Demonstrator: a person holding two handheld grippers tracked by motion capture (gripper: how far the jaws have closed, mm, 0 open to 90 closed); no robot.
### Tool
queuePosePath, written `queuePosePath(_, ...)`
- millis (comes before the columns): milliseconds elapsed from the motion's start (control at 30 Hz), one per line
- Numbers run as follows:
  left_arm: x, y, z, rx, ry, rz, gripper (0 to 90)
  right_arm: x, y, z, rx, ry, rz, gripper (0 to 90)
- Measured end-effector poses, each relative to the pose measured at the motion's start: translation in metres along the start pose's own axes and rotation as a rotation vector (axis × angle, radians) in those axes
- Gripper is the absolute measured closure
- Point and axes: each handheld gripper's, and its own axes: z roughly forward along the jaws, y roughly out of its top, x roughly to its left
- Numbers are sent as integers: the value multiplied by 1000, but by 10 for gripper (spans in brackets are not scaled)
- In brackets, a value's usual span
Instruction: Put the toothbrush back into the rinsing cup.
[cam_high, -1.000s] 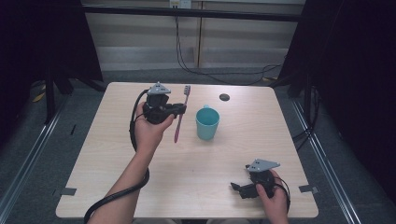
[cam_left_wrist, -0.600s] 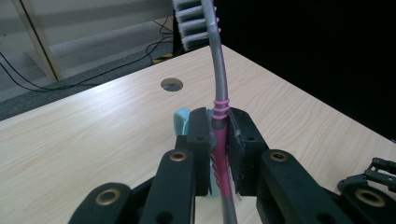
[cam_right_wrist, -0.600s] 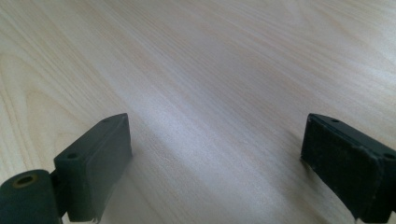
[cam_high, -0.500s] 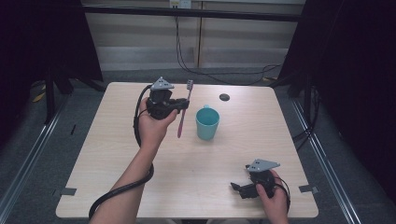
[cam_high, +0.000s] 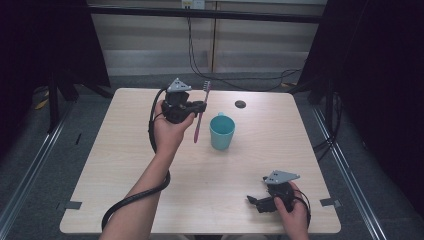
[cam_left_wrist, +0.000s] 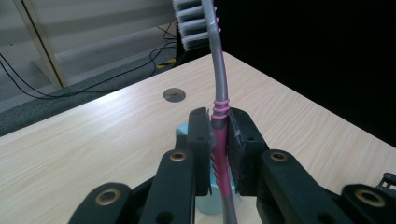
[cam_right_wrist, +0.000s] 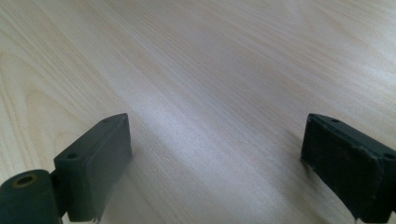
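**Inspector:** Toothbrush status first. Left gripper holds it raised above the table, jaws clamped on the ribbed pink grip. In the left gripper view the toothbrush stands near upright, bristles at twelve o'clock, tail end hanging at six.

**Assistant:** And the cup?

**Inspector:** Teal cup stands upright near the table's centre, at about four o'clock from the clamped brush and just beside it. The tail end is left of the cup's rim, not over the mouth. The left gripper view places the cup directly behind and below the jaws.

**Assistant:** Right side?

**Inspector:** Right gripper rests low on the table at five o'clock from the cup, well apart, jaws spread wide with bare wood between them. Its own camera confirms the table and nothing held.

**Assistant:** Recommendation for the step?

**Inspector:** Judged as dropping the brush into the cup. Carry the tail end toward three o'clock until it sits over the open mouth, keep the handle near vertical, lower until the tail is well inside, then release. Releasing early risks striking the rim and tipping the cup. The small dark disc at one o'clock from the cup is clear of the path.
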Motion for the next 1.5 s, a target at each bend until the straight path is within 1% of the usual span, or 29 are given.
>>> queuePosePath(100, 1, 1, 2, -5, 1, -8, 806, 0, 0, 0, 0, 0, -1, 80)
queuePosePath(267, 2, 1, 7, -5, 9, -2, 805, 0, 0, 0, 0, 6, 0, 80)
queuePosePath(367, 3, 2, 9, -11, 12, -6, 805, 0, 0, 0, -1, 6, -1, 81)
queuePosePath(400, 2, 2, 10, -18, 10, -14, 805, 0, 0, 0, -1, 6, -1, 80)
queuePosePath(433, 2, 3, 11, -13, 9, -7, 805, 0, 0, 0, -1, 6, -1, 80)
queuePosePath(567, 3, 6, 16, -23, 12, -13, 805, 0, 0, 0, 0, 4, -1, 80)
queuePosePath(733, 2, 10, 21, -25, 10, -7, 805, 0, 0, 0, 0, 5, -1, 80)
queuePosePath(767, 1, 11, 23, -28, 7, -12, 805, 0, 0, 0, 0, 4, -1, 80)
queuePosePath(800, 2, 11, 23, -26, 8, -6, 805, 0, 0, 0, -1, 6, -1, 80)
queuePosePath(933, 1, 14, 26, -32, 9, -4, 805, 0, 0, 0, 0, 5, -1, 80)
queuePosePath(967, 1, 15, 27, -39, 10, -9, 805, 0, 0, 0, 0, 5, -1, 80)
queuePosePath(1000, 1, 16, 28, -35, 8, -5, 805, 0, 0, 0, -1, 6, -2, 80)
queuePosePath(1067, 1, 17, 30, -49, 8, -18, 805, 0, 0, 0, -1, 6, -1, 80)
queuePosePath(1167, 2, 18, 33, -50, 9, -23, 805, 0, 0, 0, -1, 6, -1, 80)
queuePosePath(1200, 2, 19, 33, -48, 9, -18, 805, 0, 0, 0, 0, 6, 1, 80)
queuePosePath(1467, 2, 21, 39, -73, 19, -20, 804, 0, 0, 0, 0, 7, 1, 80)
queuePosePath(1500, 2, 22, 40, -71, 21, -13, 804, 1, 0, 0, 0, 6, -2, 80)
